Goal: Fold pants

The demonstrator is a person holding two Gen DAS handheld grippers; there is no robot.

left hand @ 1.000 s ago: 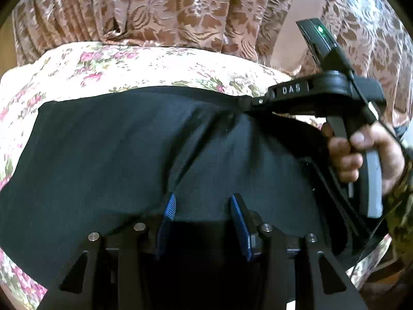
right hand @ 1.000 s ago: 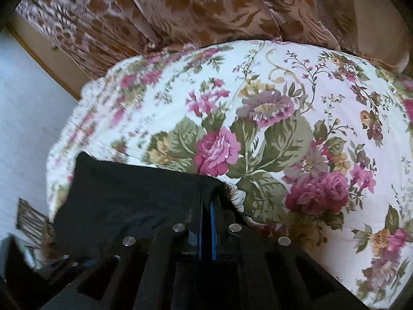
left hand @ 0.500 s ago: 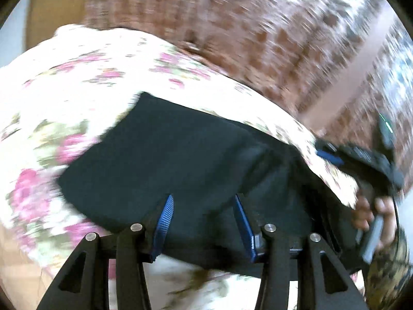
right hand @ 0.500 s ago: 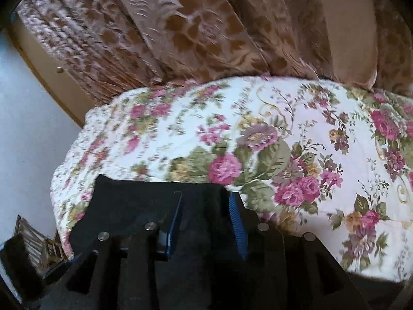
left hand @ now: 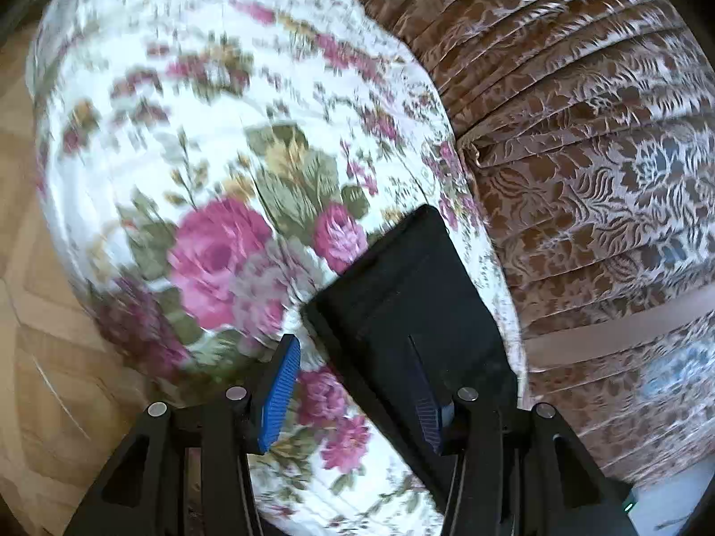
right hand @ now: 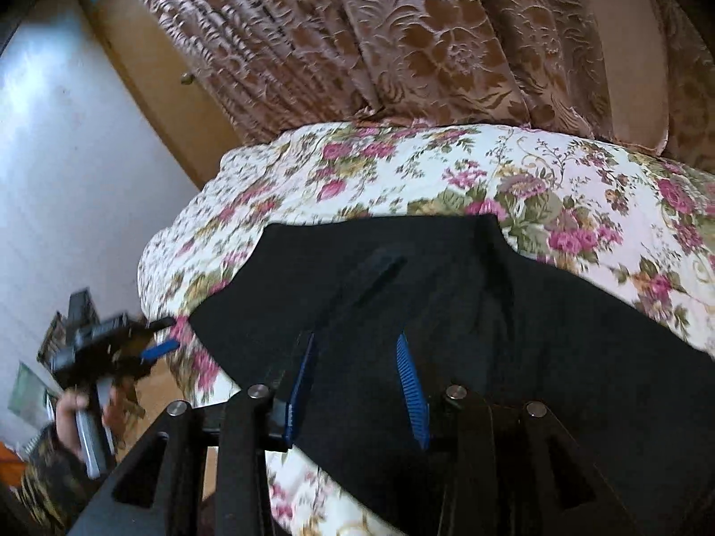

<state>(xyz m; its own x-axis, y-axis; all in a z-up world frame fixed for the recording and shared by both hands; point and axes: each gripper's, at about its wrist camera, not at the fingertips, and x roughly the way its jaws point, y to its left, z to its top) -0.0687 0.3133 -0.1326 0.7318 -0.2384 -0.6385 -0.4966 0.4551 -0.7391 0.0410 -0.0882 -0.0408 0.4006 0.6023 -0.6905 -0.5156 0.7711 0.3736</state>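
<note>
Black pants [right hand: 469,295] lie flat and folded on the flowered bedspread [right hand: 558,165]. My right gripper [right hand: 357,339] hovers over their near part, open, its blue pads [right hand: 298,391] clear of the cloth. In the left wrist view one narrow end of the pants [left hand: 402,295] points away from me. My left gripper [left hand: 353,348] is open above that end's left edge, holding nothing. The right wrist view shows the left gripper [right hand: 163,337] in a hand [right hand: 73,406] off the pants' left end, beside the bed's edge.
Brown patterned curtains [right hand: 380,31] hang behind the bed [left hand: 201,156]. Wooden floor [left hand: 31,379] lies to the left of the bed's edge. A white wall [right hand: 67,169] and some dark furniture [right hand: 76,308] stand at the left.
My right gripper was shut on the pants' edge; it let go, opened and drew back upward. My left gripper swept left to the pants' end and rolled over.
</note>
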